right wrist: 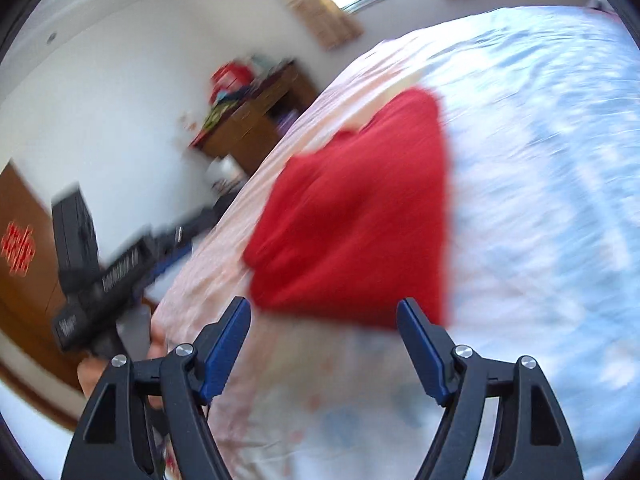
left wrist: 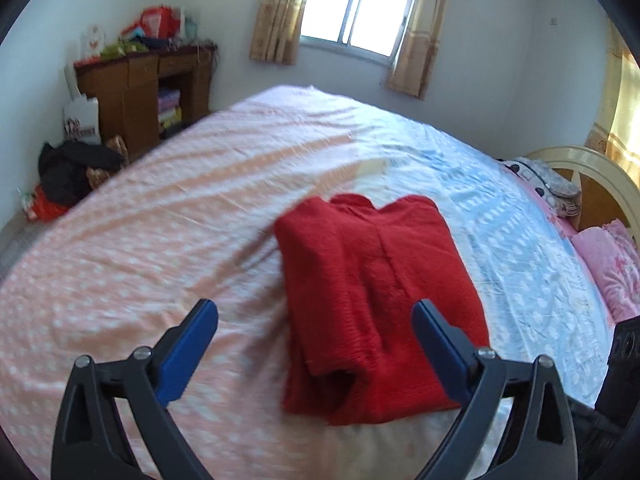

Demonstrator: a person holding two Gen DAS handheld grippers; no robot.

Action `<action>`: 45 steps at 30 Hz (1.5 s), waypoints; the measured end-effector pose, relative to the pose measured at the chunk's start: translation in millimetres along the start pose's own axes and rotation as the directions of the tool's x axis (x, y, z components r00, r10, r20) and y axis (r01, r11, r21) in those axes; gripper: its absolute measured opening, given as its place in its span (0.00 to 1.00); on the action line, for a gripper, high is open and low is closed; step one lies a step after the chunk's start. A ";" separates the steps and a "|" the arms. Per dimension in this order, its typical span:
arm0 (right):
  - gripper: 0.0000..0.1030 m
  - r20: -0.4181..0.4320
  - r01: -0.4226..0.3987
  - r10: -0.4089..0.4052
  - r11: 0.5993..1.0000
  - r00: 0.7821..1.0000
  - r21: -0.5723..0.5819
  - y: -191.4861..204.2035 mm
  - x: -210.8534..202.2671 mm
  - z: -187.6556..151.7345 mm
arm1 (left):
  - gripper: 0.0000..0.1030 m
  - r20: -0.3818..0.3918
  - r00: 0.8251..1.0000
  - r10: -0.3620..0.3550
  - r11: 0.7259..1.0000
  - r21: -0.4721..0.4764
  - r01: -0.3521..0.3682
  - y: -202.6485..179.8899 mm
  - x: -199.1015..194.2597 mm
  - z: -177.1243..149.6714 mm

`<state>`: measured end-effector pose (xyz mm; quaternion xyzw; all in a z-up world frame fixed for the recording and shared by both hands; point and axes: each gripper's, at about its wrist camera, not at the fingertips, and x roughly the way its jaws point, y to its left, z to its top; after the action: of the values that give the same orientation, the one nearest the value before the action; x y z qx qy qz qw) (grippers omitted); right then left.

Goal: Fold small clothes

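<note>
Both tongs stand spread and empty: left gripper (left wrist: pixel 316 312) and right gripper (right wrist: pixel 324 312) hold nothing. Folded red sweater (left wrist: pixel 372 304) lies on the bed (left wrist: pixel 160 240) directly ahead of each, apart from the pads. Its long axis runs away from the left gripper, collar at the far end. Neither is clearly nearer. Beyond stand a wooden desk (left wrist: pixel 136 92) and a curtained window (left wrist: pixel 356 8).

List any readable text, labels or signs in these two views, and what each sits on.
None can be read outright.
White bag beside the desk: red print, too blurred to read.
White bag on the desk: red motif, no legible words.
Wooden door: red paper decoration, possibly a character, too blurred to read.
Left claw, in the right wrist view: pale lettering, smeared by motion.
</note>
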<state>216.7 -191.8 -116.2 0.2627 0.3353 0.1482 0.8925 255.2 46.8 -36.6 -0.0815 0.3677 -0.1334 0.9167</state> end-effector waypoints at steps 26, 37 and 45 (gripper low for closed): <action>0.74 0.005 0.101 -0.101 0.995 0.995 -0.022 -49.5 71.9 48.2 | 1.00 -0.093 0.995 0.019 0.996 -0.082 -0.026 -3.9 82.8 -11.8; 0.70 -0.017 0.115 -0.118 0.988 0.993 -0.106 -33.9 80.8 41.3 | 0.99 -0.071 0.997 0.016 0.997 -0.080 -0.021 -6.0 88.4 -10.4; 0.60 -0.019 0.133 -0.137 0.981 0.990 -0.139 -28.5 81.8 37.3 | 0.75 -0.067 0.996 -0.061 0.994 -0.097 0.054 -9.4 89.5 -11.6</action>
<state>304.3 -192.8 -151.2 0.1751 0.3539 0.1139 0.9117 307.5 10.0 -101.0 -0.1311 0.4031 -0.1449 0.8940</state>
